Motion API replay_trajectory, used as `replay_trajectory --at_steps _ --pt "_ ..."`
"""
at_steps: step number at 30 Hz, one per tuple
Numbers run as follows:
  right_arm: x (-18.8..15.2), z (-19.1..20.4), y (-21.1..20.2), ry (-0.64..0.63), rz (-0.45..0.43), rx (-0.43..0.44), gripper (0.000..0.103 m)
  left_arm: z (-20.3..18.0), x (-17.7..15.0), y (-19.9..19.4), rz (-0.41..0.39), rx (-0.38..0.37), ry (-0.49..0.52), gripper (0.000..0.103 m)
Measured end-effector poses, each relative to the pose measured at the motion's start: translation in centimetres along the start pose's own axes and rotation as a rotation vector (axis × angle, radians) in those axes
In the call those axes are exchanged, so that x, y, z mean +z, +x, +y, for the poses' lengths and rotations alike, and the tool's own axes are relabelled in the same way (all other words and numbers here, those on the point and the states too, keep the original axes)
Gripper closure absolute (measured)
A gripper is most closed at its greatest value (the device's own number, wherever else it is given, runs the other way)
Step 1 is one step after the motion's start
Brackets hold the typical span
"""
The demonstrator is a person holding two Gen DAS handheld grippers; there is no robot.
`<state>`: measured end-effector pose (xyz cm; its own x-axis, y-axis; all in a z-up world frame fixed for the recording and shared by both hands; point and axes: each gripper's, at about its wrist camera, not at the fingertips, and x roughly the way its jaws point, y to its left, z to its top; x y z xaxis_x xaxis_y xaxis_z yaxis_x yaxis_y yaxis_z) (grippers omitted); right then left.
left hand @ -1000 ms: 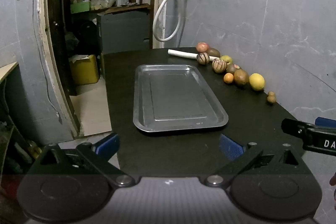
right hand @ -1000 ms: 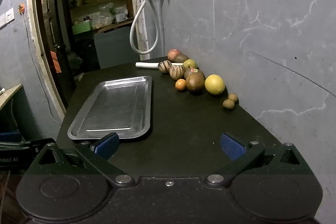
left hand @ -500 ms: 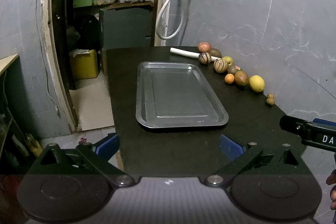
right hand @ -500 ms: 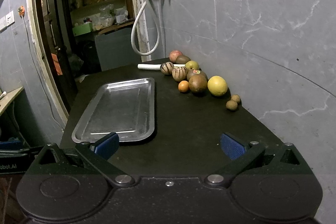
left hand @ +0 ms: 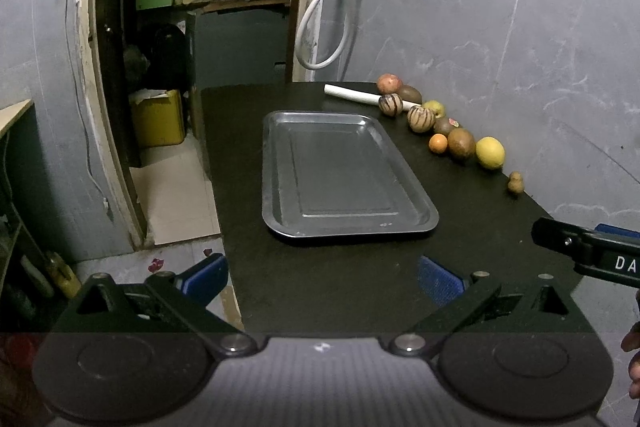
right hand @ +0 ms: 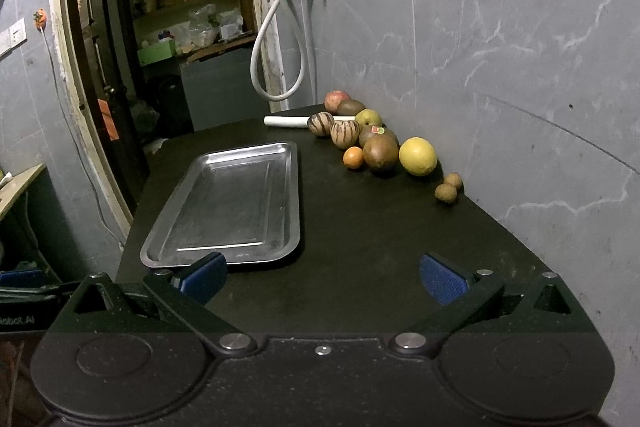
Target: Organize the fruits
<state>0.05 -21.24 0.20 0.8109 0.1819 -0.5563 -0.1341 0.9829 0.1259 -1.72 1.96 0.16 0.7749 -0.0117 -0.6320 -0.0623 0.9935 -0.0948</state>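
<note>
Black table [right hand: 360,235] with metal tray [right hand: 228,203], white tube [right hand: 286,121], fruit row [right hand: 380,151] along wall.

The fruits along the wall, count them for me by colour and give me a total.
Reddish: 1, the fruit at the far end
Brown, plain: 3, two large and one dark oval
Striped brown: 2
Yellow-green: 1
Orange: 1
Yellow: 1
Small tan: 2
Total: 11

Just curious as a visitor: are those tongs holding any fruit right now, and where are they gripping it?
Nothing is held. Both the left tongs and right tongs are open, and the fruits lie by the wall, beside the tray.
</note>
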Motion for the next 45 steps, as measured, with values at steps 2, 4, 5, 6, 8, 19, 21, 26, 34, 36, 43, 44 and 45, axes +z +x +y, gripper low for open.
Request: replay_trajectory --at_steps 2,4,5,6,8,19,21,26,34,36,43,44,45 --pt "0.1 -0.1 0.1 0.006 0.002 0.000 0.001 0.1 0.0 0.0 0.003 -0.002 0.000 0.001" --pt "0.4 -0.2 0.4 0.011 0.005 -0.001 0.000 0.2 0.0 0.1 0.003 -0.002 0.000 0.001" --pt "0.4 -0.2 0.5 0.012 0.005 -0.002 0.000 0.2 0.1 0.1 0.003 -0.002 -0.001 0.001" --pt "0.4 -0.2 0.5 0.011 0.004 -0.003 0.001 0.2 0.1 0.1 0.003 -0.003 -0.004 0.001" --pt "0.5 -0.2 0.5 0.010 0.004 -0.004 0.001 0.2 0.1 0.2 0.004 -0.004 -0.006 0.001" --pt "0.7 -0.4 0.7 0.021 0.011 -0.007 0.000 0.8 0.1 0.7 0.018 -0.024 -0.027 0.001" --pt "0.8 -0.4 0.9 0.024 0.013 -0.008 0.000 0.8 0.1 0.9 0.022 -0.025 -0.026 0.001" --pt "0.7 -0.4 1.3 0.031 0.017 -0.012 0.000 0.9 0.2 1.3 0.032 -0.027 -0.026 0.001" --pt "0.1 -1.3 2.2 -0.006 0.040 -0.059 0.000 0.8 1.0 3.6 0.085 -0.021 -0.036 0.001" --pt "0.0 -1.7 2.7 -0.012 0.040 -0.081 0.000 0.4 1.8 4.7 0.098 -0.031 -0.035 0.001" --pt "1.0 -3.5 6.9 -0.053 0.023 -0.187 0.001 -2.9 6.3 9.8 0.101 -0.095 -0.014 0.001" --pt "1.3 -3.8 7.7 -0.052 0.023 -0.198 0.001 -3.6 7.1 10.7 0.099 -0.101 0.001 0.001" --pt "1.7 -4.4 8.8 -0.051 0.028 -0.207 0.001 -4.3 7.7 11.6 0.100 -0.103 0.016 0.001"
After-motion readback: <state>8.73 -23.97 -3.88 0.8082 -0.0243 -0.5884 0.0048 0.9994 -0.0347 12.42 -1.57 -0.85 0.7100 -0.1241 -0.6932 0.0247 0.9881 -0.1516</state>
